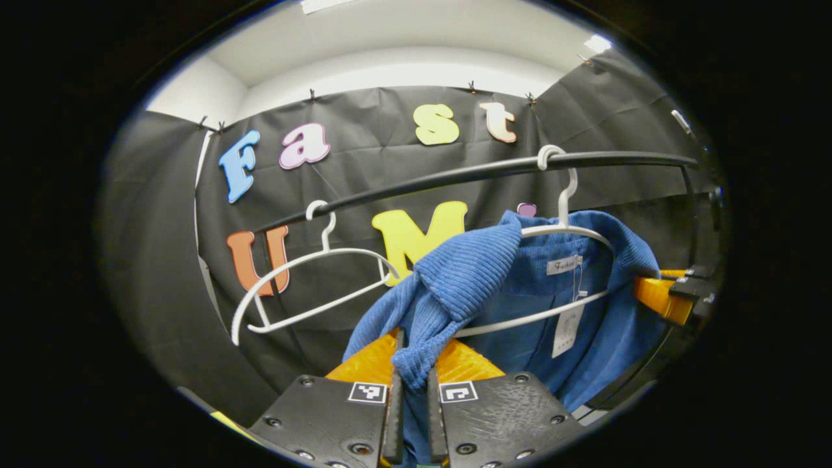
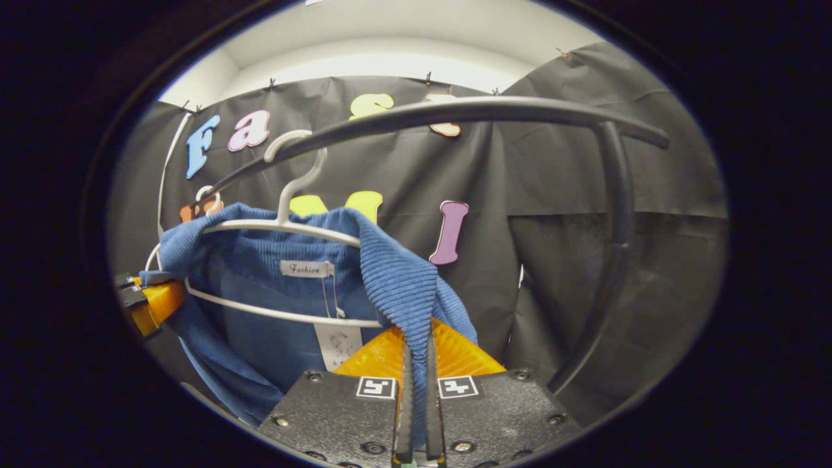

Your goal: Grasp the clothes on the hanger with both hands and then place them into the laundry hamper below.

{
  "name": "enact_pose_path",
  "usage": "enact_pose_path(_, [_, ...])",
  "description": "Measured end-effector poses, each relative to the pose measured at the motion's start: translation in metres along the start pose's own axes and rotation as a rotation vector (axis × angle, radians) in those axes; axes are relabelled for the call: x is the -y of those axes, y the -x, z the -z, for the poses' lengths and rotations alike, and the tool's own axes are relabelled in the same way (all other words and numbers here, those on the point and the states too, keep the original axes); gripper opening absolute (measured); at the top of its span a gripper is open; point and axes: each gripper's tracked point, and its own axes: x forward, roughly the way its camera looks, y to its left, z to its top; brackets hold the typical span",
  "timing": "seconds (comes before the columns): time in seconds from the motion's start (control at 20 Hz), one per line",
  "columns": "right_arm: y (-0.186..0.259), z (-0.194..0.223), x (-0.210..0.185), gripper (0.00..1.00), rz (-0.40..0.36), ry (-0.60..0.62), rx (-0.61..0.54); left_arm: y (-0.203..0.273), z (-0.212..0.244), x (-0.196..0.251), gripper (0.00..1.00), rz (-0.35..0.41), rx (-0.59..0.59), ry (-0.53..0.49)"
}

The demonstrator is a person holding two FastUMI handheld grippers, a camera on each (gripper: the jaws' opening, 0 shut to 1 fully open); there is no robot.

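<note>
blue ribbed garment (image 1: 520, 286), on white hanger (image 1: 565, 227)

So the curved black metal rail (image 1: 455, 174) is carrying everything: two white plastic hangers hooked over it, one bare (image 1: 305, 286), the other (image 1: 559, 227) with the blue ribbed knit top (image 1: 494, 286) draped over its shoulders.

A recording booth, not a home: black cloth walls (image 1: 162, 260) pinned up under a white ceiling (image 1: 403, 39), with a black clothes rail (image 1: 455, 174) carrying white hangers (image 1: 305, 286).
</note>
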Motion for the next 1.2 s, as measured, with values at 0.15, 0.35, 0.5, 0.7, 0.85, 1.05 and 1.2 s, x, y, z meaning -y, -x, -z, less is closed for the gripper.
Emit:
enact_pose_path(0.15, [0.014, -0.014, 0.025, 0.11, 0.039, 0.013, 0.013, 0.014, -0.014, -0.001, 0.15, 0.097, -0.005, 0.14])
enact_pose_path(0.35, [0.026, -0.027, 0.038, 0.11, 0.031, 0.007, 0.025, 0.03, -0.038, -0.012, 0.14, 0.107, -0.019, 0.156])
enact_pose_path(0.5, [0.037, -0.039, 0.044, 0.11, 0.028, 0.024, 0.041, 0.039, -0.061, -0.024, 0.14, 0.102, 0.015, 0.058])
enact_pose_path(0.7, [0.046, -0.055, 0.052, 0.11, 0.012, 0.035, 0.063, 0.039, -0.074, -0.036, 0.13, 0.126, 0.002, 0.069])
enact_pose_path(0.85, [0.047, -0.063, 0.056, 0.11, -0.014, 0.035, 0.067, 0.038, -0.082, -0.045, 0.14, 0.178, -0.019, 0.108])
enact_pose_path(1.05, [0.046, -0.068, 0.06, 0.11, -0.032, 0.061, 0.065, 0.034, -0.087, -0.046, 0.17, 0.268, -0.064, 0.155])
enact_pose_path(1.2, [0.044, -0.072, 0.06, 0.1, -0.04, 0.079, 0.067, 0.03, -0.085, -0.049, 0.19, 0.347, -0.121, 0.175])
